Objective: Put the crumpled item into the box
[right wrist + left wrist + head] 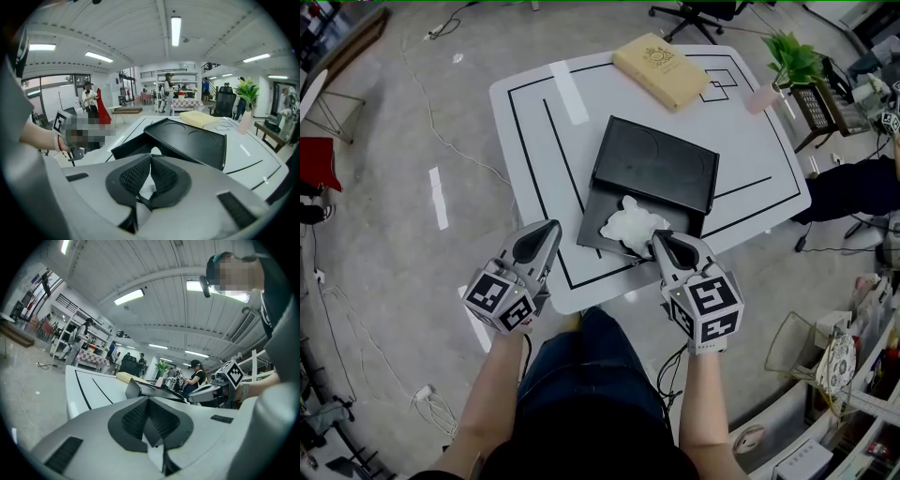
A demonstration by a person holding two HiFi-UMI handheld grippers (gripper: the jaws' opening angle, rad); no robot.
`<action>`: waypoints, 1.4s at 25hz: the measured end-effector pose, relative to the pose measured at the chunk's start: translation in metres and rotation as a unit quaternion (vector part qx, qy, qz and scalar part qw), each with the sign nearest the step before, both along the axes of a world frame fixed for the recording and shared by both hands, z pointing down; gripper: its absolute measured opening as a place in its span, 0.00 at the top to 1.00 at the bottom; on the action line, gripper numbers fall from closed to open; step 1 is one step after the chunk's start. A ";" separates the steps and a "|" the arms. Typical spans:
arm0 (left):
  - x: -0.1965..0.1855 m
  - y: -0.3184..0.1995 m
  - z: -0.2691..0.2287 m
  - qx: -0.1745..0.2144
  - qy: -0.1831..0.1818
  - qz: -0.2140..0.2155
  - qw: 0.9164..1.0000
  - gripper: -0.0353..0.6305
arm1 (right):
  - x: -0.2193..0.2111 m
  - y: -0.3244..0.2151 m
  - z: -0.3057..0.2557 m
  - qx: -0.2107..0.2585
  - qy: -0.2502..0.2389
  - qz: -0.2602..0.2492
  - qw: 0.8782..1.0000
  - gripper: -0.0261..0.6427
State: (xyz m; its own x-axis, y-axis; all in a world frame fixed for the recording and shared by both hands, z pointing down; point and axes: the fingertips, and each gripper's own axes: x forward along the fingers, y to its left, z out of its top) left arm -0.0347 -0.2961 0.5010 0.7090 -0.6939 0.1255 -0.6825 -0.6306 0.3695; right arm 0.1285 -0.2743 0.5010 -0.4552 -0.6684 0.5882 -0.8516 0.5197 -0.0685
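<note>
A white crumpled item (628, 223) lies on the low front half of an open black box (656, 164), whose lid tilts up behind it. My right gripper (658, 236) is shut, its tip pinching the item's right edge. In the right gripper view the closed jaws (151, 156) point at the box (187, 140), and a bit of the white item (155, 151) shows just past the tip. My left gripper (551, 228) hangs shut and empty over the table's front left, apart from the box. Its own view shows the closed jaws (149, 399) and the box (154, 389) beyond them.
The white table (534, 141) carries black lines and a tape strip (570, 92). A tan flat case (661, 70) lies at the far side and a potted plant (794, 58) stands at the right corner. An office chair (703, 11) stands beyond the table. People are in the background.
</note>
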 end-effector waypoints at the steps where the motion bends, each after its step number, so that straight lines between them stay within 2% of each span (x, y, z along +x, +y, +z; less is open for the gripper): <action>1: 0.000 0.002 -0.001 0.000 0.001 0.001 1.000 0.95 | -0.002 0.002 -0.003 0.004 -0.015 0.004 1.000 0.95; 6: 0.000 0.006 -0.007 0.005 0.002 0.006 1.000 0.95 | -0.009 0.008 -0.017 0.028 -0.064 0.005 0.998 0.95; 12: 0.006 0.014 -0.018 0.015 0.006 0.014 1.000 0.95 | -0.013 0.020 -0.030 0.036 -0.121 0.009 0.992 0.95; 26: 0.025 0.020 -0.052 0.049 0.006 0.042 0.998 0.95 | -0.010 0.025 -0.070 0.083 -0.160 0.031 0.983 0.95; 35: 0.033 0.019 -0.076 0.070 0.007 0.052 0.996 0.95 | -0.001 0.026 -0.095 0.115 -0.154 0.047 0.980 0.95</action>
